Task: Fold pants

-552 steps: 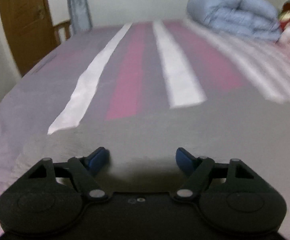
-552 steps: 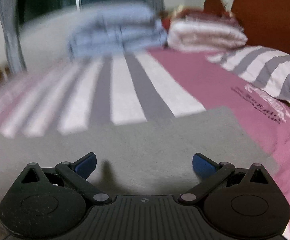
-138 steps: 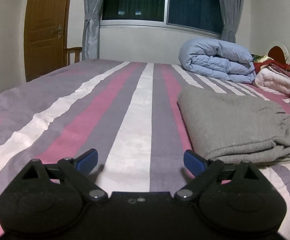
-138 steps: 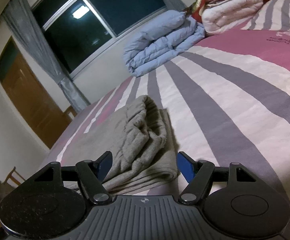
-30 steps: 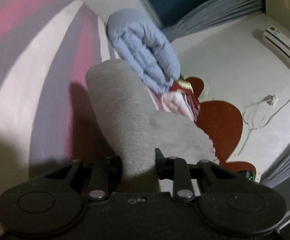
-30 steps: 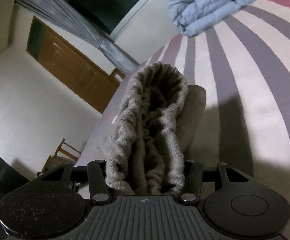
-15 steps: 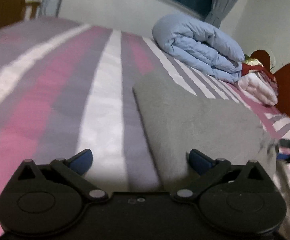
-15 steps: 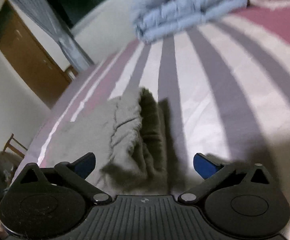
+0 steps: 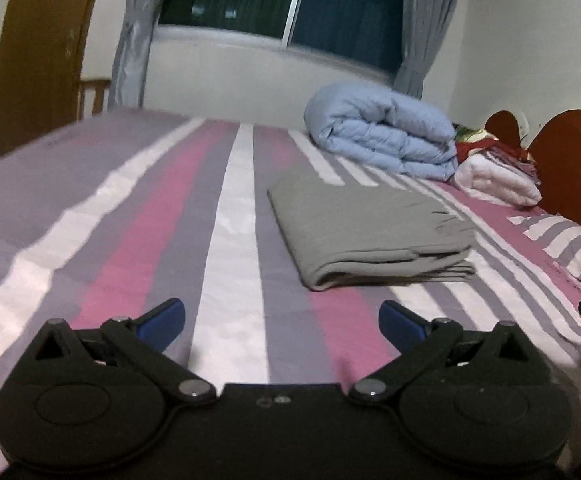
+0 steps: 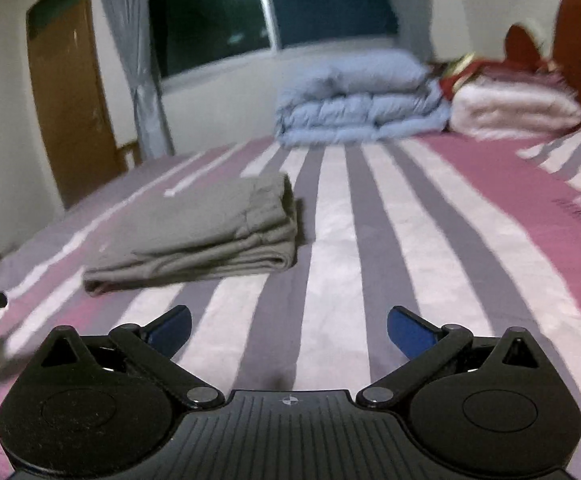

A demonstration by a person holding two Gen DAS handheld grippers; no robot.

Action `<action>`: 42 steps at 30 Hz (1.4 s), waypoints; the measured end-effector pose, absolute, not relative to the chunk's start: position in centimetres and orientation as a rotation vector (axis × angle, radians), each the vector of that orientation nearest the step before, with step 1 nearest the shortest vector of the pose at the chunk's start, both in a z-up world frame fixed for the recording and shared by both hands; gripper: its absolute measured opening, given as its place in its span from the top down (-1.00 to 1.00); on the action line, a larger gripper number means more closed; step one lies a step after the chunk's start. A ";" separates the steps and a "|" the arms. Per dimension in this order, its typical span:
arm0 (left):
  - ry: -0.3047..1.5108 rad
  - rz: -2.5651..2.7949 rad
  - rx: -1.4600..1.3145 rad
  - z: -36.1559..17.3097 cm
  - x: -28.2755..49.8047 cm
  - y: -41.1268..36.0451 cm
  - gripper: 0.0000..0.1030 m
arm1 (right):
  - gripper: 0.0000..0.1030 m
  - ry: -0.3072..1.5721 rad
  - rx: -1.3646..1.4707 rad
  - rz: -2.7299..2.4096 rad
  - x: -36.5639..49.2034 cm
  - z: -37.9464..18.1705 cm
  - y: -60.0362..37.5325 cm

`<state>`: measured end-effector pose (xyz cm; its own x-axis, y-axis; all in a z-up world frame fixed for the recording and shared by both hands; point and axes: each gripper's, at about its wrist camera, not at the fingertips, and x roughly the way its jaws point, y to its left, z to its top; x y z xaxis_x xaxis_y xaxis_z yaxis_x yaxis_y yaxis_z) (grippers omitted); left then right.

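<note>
Lying folded flat on the striped bed sheet (image 9: 230, 240), the grey pants (image 9: 362, 232) sit clear of us, our left gripper (image 9: 282, 322) and right gripper (image 10: 288, 326) both empty, jaws wide apart, blue duvet (image 9: 382, 140) beyond.

The folded grey pants (image 9: 364, 224) look like soft, matt knit cloth lying on a smooth, faintly sheened striped bedsheet (image 9: 226, 240). The pale blue duvet (image 9: 382, 136) is puffy quilted fabric, the door (image 10: 70, 100) is varnished brown wood, and the headboard (image 9: 570, 160) is glossy reddish wood.
</note>
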<state>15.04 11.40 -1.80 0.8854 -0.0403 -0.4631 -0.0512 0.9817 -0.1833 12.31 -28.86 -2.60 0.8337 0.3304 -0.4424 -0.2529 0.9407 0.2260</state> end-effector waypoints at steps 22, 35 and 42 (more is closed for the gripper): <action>0.269 -0.048 -0.084 1.7 -2.6 0.2 -0.88 | -1.00 0.264 0.067 0.379 -8.1 1.9 -23.6; 0.237 -0.075 -0.171 -0.7 -1.4 0.8 -0.88 | -1.00 0.273 0.023 0.381 -6.6 0.2 -21.9; 0.227 -0.095 -0.123 -0.8 -1.9 -0.4 -0.88 | -1.00 0.242 0.043 0.381 -6.8 0.2 -22.5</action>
